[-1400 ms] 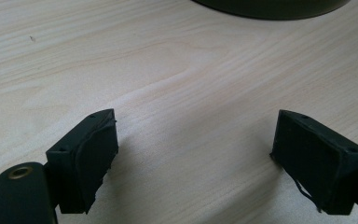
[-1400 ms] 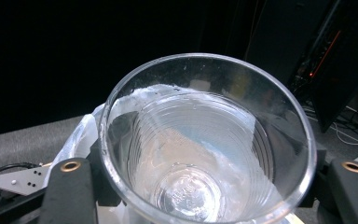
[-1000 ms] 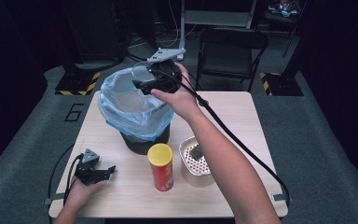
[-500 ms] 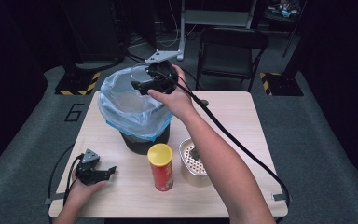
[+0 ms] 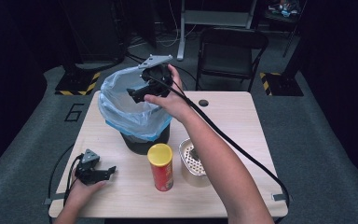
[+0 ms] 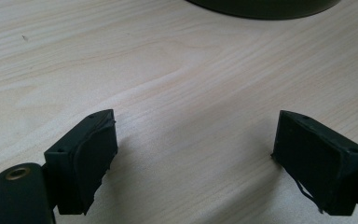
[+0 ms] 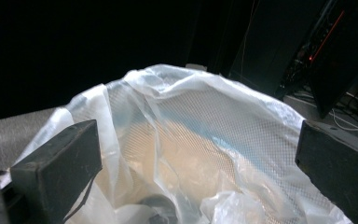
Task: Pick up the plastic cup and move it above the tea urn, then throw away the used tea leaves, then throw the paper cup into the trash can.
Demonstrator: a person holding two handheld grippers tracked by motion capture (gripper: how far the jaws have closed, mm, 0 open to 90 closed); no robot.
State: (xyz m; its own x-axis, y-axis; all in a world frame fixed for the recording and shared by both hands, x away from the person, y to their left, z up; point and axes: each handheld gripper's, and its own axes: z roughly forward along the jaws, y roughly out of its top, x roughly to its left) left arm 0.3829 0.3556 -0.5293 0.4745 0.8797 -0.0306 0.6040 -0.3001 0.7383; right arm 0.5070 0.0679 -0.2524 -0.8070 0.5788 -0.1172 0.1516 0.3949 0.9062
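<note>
My right gripper [image 5: 137, 93] hangs over the mouth of the bin bag [image 5: 126, 109], which lines the one black bin [image 5: 144, 142] standing left of the middle of the tabletop [image 5: 233, 116], toward its far edge. Its jaws have just been opening and now stand wide apart with nothing between them. In the right gripper view the crinkled clear-and-blue plastic [image 7: 191, 140] lies open below and beyond my two black pads [image 7: 60, 168]; something dark sits at the bottom of the bag, too dim to name.

My right forearm reaches in from the near edge, slanting across the tabletop past the sieve bowl [image 5: 193, 156] and up over the bin's rim, wrist bent so the gripper points left over the bag.

My left gripper [image 5: 105, 173] rests by the near-left corner, flat on the wood, jaws spread wide and empty; in the left gripper view bare wood shows between the pads [image 6: 91, 163].

The right half of the tabletop is open, apart from a small dark cable hole [image 5: 203, 102] near the far edge. Near the front middle stand one red can with a yellow lid [image 5: 161, 165] and one metal sieve bowl just beside it, on its right.
</note>
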